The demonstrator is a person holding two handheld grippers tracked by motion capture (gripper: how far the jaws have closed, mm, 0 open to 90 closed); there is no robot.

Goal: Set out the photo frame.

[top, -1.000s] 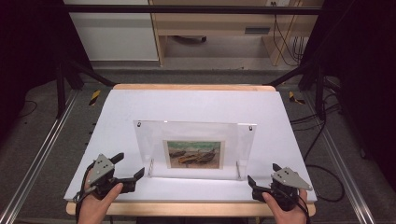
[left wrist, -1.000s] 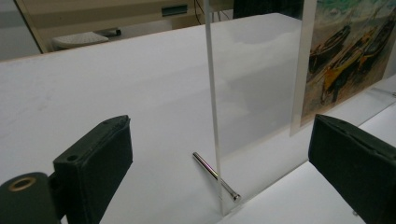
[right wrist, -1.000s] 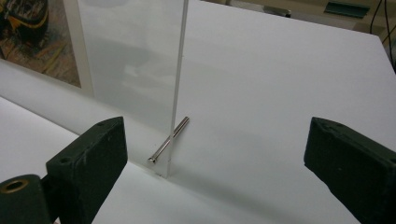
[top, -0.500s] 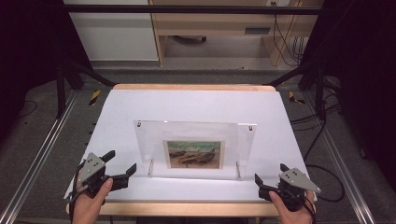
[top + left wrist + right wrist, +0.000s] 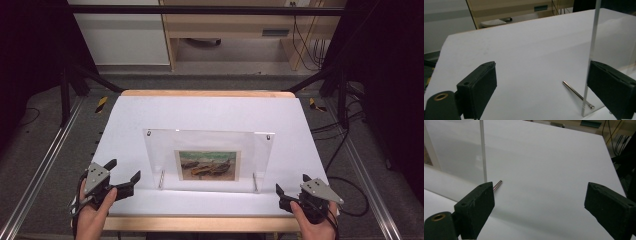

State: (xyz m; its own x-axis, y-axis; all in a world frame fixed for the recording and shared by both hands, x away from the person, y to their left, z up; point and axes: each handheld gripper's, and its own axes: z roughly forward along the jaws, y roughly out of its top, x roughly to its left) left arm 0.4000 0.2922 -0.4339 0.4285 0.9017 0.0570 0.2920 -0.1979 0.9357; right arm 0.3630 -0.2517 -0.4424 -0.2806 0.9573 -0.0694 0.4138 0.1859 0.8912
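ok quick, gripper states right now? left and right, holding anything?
Left gripper: open, holding nothing, beside the left edge of the acrylic photo frame.
Right gripper: open, holding nothing, off the frame's right edge.

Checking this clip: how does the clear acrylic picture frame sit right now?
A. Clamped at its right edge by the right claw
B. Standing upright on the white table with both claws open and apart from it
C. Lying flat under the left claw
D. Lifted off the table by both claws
B: the acrylic frame stands upright on the white table, while the left claw and right claw sit open to either side, touching nothing.
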